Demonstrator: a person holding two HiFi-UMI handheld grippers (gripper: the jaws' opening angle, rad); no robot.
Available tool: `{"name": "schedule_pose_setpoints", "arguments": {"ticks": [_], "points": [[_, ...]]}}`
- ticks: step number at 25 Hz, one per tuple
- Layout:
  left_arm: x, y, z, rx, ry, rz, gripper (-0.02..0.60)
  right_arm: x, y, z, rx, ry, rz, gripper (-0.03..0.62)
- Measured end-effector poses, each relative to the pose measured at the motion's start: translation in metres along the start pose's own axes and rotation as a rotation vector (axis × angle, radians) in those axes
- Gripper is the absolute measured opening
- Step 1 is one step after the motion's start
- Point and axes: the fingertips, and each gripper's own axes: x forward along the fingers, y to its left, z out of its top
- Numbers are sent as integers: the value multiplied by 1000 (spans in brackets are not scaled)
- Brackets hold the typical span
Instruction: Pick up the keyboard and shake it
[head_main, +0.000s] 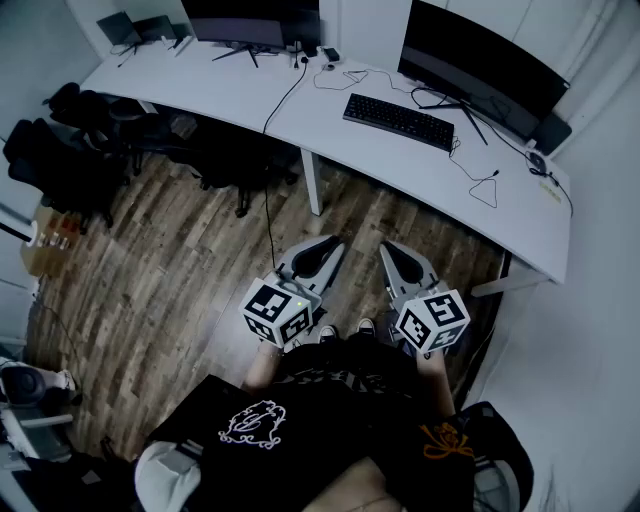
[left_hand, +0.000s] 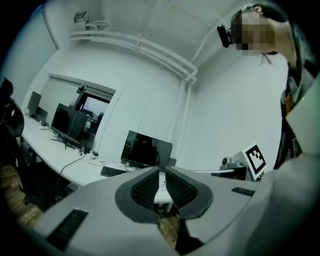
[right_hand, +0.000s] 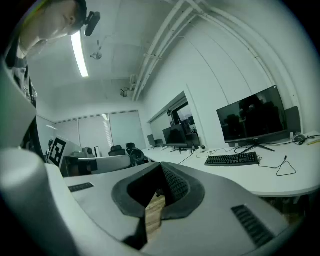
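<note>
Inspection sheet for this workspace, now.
Surface: white desk, mostly bare.
Job's things: keyboard lies flat on the desk before the right monitor, untouched.
Clutter: small dark devices at the desk's far left corner.
Grippers: left gripper and right gripper both shut, empty, over the floor short of the desk.
Cables: black cable drops off the desk edge; loose cables right of the keyboard.
Surroundings: wood floor; dark chairs at left.

Black, slim keyboard (head_main: 400, 121) lying flat and keys-up on the white desk (head_main: 400, 165), set at a slant just in front of the dark monitor (head_main: 480, 65). Not yet lifted.
</note>
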Motion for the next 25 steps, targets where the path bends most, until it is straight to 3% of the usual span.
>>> {"name": "schedule_pose_setpoints", "arguments": {"ticks": [16, 25], "points": [[-26, 9, -3, 8, -7, -2, 52, 0, 17, -9, 20, -38, -25, 12], [6, 20, -13, -12, 33, -34, 52, 8, -18, -16, 58, -13, -81, 14]]}}
